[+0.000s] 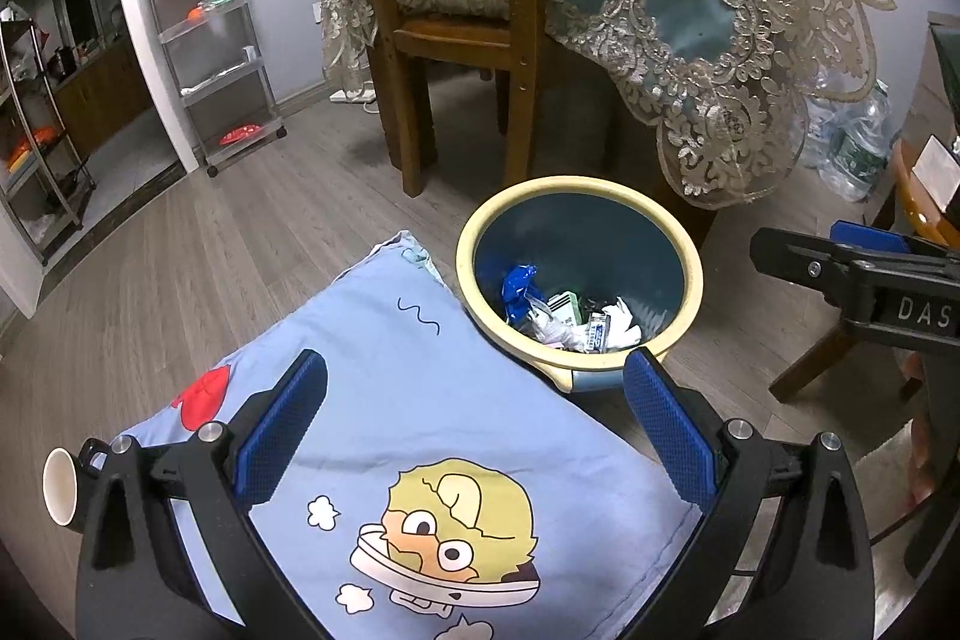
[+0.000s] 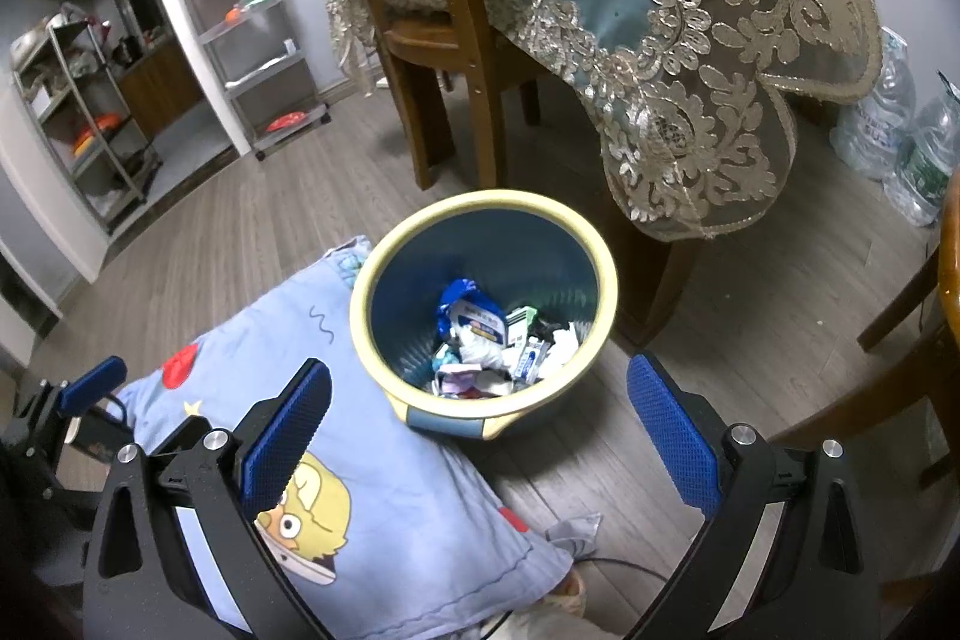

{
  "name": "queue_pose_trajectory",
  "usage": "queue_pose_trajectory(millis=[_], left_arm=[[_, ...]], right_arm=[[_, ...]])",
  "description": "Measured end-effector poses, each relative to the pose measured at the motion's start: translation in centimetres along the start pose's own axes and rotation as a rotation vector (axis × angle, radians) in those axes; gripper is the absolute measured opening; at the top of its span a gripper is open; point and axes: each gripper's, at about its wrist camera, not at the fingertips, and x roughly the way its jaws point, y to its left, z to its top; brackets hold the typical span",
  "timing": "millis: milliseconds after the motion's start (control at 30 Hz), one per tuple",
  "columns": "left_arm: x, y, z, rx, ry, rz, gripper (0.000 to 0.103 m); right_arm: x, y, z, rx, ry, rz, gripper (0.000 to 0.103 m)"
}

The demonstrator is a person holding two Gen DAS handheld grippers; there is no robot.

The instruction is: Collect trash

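Blue textured pads face each other across a wide gap on my left gripper (image 1: 474,430), fingers spread apart with nothing between them. Under them lies a pale blue pillow (image 1: 420,400) printed with a yellow-haired cartoon face, a red heart and a small squiggle; I can read no words on it. My right gripper (image 2: 480,436) is spread just as wide and also holds nothing. In the left view it reaches in from the right edge, and white letters "DAS" show on its black body before the edge cuts them off.

Just past both sets of fingers stands the bin (image 1: 690,274), dark blue inside with a cream rim, on grey wood-look flooring and touching the far corner of the pillow. The trash (image 2: 498,340) sits at its bottom: a crumpled blue wrapper, white tissue, a white packet with a blue and orange label, and a small tube or carton with blue print. The print on these is too small for me to read.

Behind the bin are a brown wooden chair (image 1: 456,28) and a table draped in a teal cloth with a beige lace border (image 1: 720,58). Clear plastic water bottles (image 2: 900,136) with green labels stand on the floor to the right, text unreadable. A wheeled metal shelf rack (image 1: 210,40) stands against the far wall, and a white-lined cup (image 1: 60,487) shows at the left edge of the left view.
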Motion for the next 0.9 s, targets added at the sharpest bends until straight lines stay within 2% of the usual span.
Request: queue_pose_trajectory(millis=[900], left_arm=[[0.18,-0.71,-0.13,0.022,0.014,-0.018,0.097]], right_arm=[[0.21,-0.02,0.06,-0.001,0.004,0.000,0.098]])
